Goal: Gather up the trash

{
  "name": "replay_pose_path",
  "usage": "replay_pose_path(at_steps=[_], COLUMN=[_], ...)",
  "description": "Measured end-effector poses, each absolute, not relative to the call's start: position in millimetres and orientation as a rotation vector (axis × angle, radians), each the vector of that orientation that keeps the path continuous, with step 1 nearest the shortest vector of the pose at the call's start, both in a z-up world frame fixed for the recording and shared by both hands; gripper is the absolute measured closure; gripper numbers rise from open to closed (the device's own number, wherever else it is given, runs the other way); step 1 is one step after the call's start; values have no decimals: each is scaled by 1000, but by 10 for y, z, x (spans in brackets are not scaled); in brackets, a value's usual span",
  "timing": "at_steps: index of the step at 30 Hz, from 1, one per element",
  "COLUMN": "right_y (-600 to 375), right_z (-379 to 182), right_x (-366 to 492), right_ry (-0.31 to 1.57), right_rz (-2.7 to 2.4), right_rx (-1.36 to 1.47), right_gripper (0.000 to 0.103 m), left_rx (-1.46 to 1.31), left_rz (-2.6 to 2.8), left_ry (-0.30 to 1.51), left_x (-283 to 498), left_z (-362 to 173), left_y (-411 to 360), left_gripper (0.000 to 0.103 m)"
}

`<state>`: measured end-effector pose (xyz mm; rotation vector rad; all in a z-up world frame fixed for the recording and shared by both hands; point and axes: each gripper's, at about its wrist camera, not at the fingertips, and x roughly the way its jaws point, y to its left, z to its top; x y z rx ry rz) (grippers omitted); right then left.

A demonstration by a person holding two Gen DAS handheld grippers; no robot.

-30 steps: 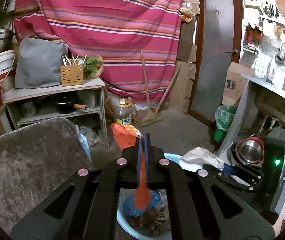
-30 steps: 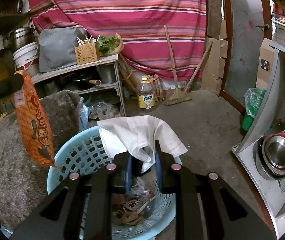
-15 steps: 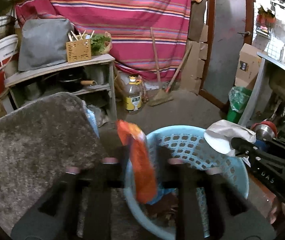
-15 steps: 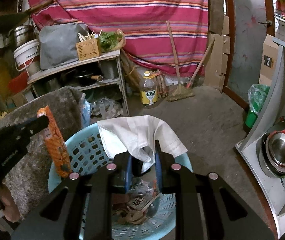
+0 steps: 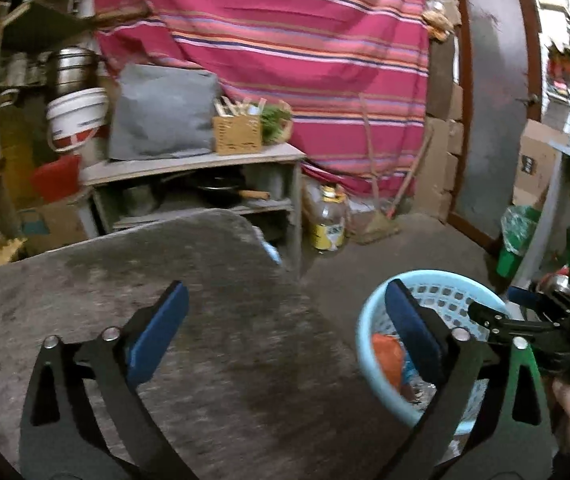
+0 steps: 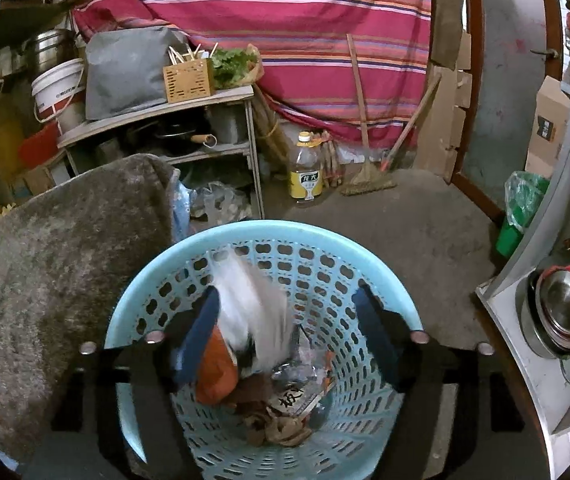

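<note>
Clear plastic bottle with yellow cap [image 6: 305, 168], on floor beside shelf unit: yellow label, white emblem, characters too small to read.

Crumpled printed wrapper [image 6: 297, 398], bottom of pale blue perforated plastic basket [image 6: 389, 280]: large black characters, partly folded, unreadable.

White plastic bucket [image 6: 59, 88]: dark print band, illegible.

Brown cardboard box [image 6: 547, 128], right edge: black square mark, illegible.
</note>
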<state>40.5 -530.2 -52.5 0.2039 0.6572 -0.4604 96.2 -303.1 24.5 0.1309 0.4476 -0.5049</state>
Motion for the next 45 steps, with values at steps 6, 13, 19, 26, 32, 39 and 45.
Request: replay_pose_path(at_steps=[6,13,19,26,32,39,45], right_y=[-5152,-4375,-3441,-2619,-2257,-2003,-1920], right_z=[-506,-281,-202,-263,-337,-392,-345], right_x=[380,262,79,-107,-208,-194,-219], right_ry=[646,567,524,470,431,418,382], right_rz=[-460,-364,-248,-155,-116,-97,-103], right_rx=[218,160,74,18,-5,-33,-52], right_gripper=[5,5,5,5,5,5,5], left_rx=[117,109,80,76,67,47,43], left_rz=[-427,-329,-227,-119,-67,-32,-31], left_ry=[418,431,427,393,423,411,412], left_x=[787,563,347,63,-57,-80,-58], left_z=[327,233,91,-11,-218,-287,-298], left_y=[-2406,-1556,-929,-436,-161,3,10], left_gripper=[5,5,5,5,5,5,5])
